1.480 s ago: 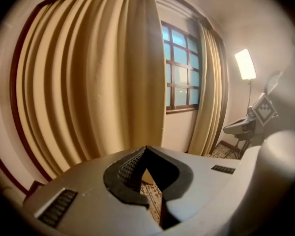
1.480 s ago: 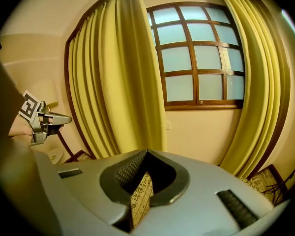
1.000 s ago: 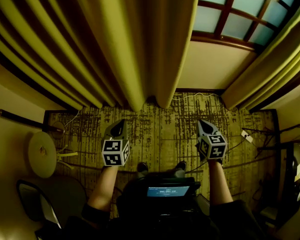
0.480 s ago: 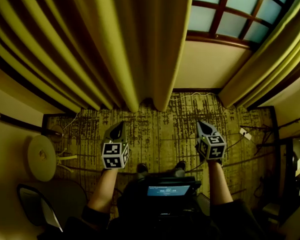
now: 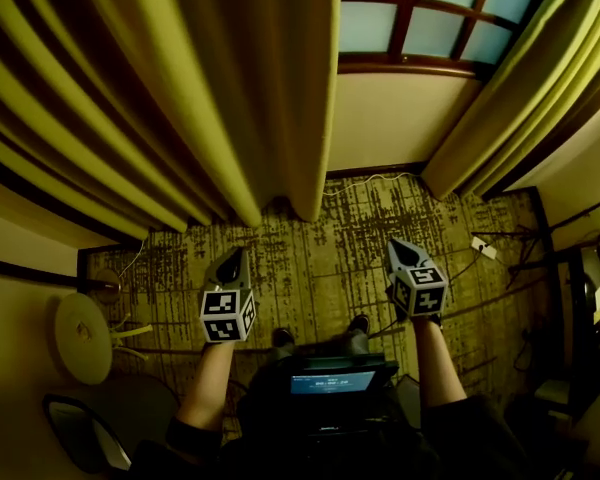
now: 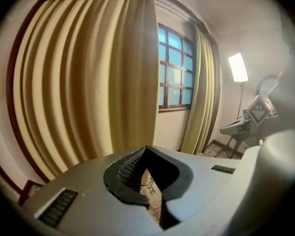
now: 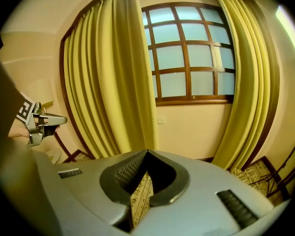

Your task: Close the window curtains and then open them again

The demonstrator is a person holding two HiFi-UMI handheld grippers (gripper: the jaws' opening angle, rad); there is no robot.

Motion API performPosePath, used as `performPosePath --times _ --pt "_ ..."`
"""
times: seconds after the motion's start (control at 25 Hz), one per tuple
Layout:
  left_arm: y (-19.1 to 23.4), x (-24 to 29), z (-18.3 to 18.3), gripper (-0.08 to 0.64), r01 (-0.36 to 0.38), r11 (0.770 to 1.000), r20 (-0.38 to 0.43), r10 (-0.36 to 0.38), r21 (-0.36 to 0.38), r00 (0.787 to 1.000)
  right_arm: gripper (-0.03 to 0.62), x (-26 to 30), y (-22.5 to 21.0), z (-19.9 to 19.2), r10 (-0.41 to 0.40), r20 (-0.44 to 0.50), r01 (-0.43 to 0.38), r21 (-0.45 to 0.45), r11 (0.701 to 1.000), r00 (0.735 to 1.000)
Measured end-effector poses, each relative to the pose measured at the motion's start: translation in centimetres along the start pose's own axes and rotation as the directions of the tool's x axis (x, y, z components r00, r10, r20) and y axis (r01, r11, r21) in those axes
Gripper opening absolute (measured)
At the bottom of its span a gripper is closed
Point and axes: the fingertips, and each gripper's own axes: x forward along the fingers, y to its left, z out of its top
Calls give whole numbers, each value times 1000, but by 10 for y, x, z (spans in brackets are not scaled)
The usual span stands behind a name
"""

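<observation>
Left curtain [image 5: 210, 88], yellow and deeply pleated, is hanging full length at 11 o'clock, its inner edge overlapping the window [image 5: 420, 18]. Right curtain [image 5: 510, 98], same fabric, is hanging gathered at 2 o'clock, leaving the panes at 1 o'clock uncovered.

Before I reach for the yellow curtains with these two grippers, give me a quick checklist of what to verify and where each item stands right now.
1. Left gripper and right gripper carry nothing: ok, nothing between the jaws.
2. Jaws apart to take cloth: not ok, both shut.
3. Way to the left pleated yellow curtain free: ok, only patterned carpet in between.
4. Right pleated yellow curtain gathered aside: ok.
5. Wooden-framed grid window covered: not ok, panes show between the curtains.
6. White cable at the wall base clear of the hems: cannot tell.
</observation>
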Motion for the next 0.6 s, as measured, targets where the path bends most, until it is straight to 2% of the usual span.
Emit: performPosePath --times 0.36,0.6 --pt "-65 48 16 1 106 993 -38 -104 46 994 15 -17 -60 -12 -67 -6 67 62 996 998" --pt "-120 83 34 1 191 976 -51 -187 107 981 15 -31 -103 -17 -107 -1 107 107 989 994"
